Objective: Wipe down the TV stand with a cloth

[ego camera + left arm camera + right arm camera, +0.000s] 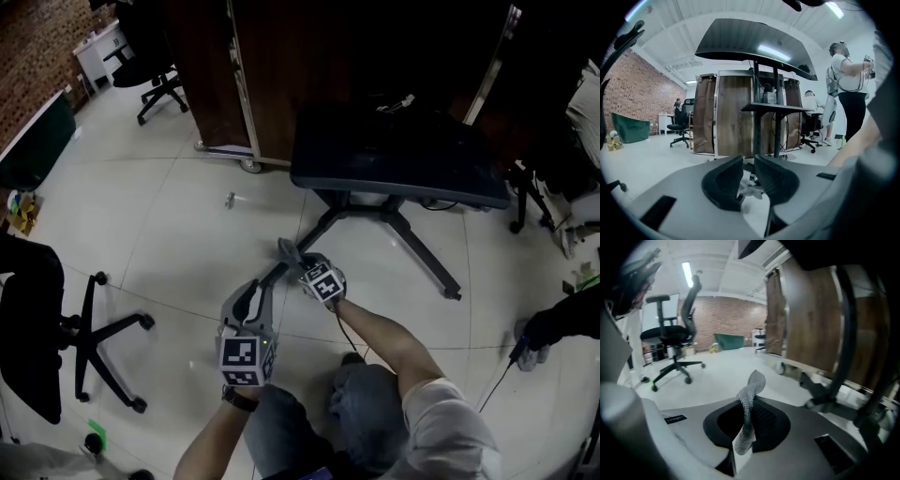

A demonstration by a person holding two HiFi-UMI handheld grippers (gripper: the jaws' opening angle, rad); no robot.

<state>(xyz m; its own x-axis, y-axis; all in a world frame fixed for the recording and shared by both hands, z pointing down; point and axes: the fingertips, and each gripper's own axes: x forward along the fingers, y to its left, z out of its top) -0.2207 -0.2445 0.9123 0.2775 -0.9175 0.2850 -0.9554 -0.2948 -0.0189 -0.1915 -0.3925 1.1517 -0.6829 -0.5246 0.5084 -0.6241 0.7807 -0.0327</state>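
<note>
Evidently readying to wipe, the right gripper point(749, 419) has its jaws clamped on a twisted grey cloth point(751, 392), probably to carry it to the TV stand point(377, 208), which sits well apart at one o'clock. The left gripper point(749, 180) faces the stand's base, jaws a slit apart, gripping nothing identifiable. No bucket shows. The stand's shelf point(776, 107) bears a small dark item.

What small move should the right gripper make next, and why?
Probably move the right gripper forward to the base of the TV stand. Its jaws are already shut on the grey cloth, whose free end sticks up, and the cloth touches no part of the stand yet.
</note>
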